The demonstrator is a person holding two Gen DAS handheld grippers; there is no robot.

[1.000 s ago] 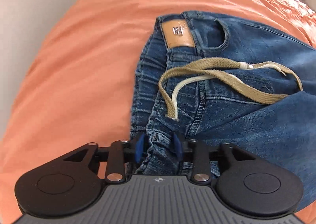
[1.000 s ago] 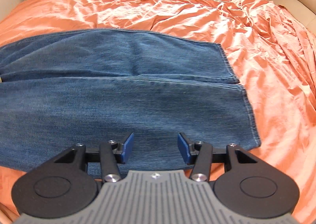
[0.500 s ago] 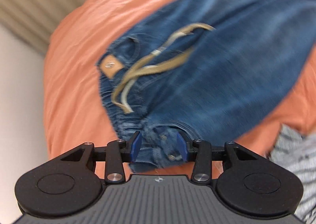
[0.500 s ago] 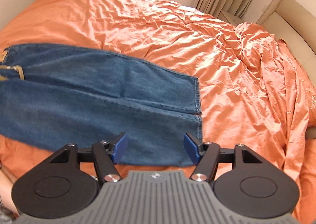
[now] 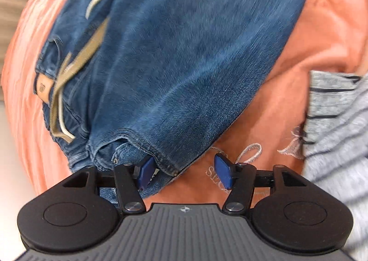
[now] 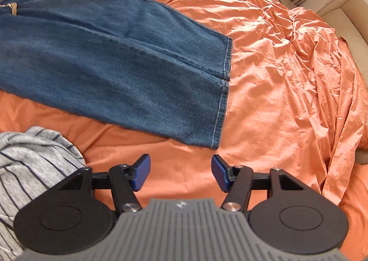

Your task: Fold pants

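Blue jeans (image 5: 184, 65) lie flat on the orange bed sheet (image 5: 310, 31), with a tan drawstring (image 5: 76, 63) and a leather patch (image 5: 42, 87) at the waist. My left gripper (image 5: 184, 172) hangs over the waist's near corner. Its jaws are opening; the denim edge lies beside the left pad (image 5: 145, 172), unpressed. In the right wrist view the legs of the jeans (image 6: 115, 65) lie side by side, hems (image 6: 220, 104) to the right. My right gripper (image 6: 180, 174) hovers over bare sheet below the hems, its jaws closing with nothing between them.
Grey striped fabric (image 6: 34, 159) bunches at the near edge of the bed, also seen as grey striped fabric (image 5: 338, 134) on the right. The orange sheet (image 6: 287, 65) is rumpled to the right. A beige padded edge (image 6: 345, 8) borders the far right.
My left gripper let go of the waistband, widened, rolled and slid toward the near corner. My right gripper drew back off the legs and now hangs over bare sheet.
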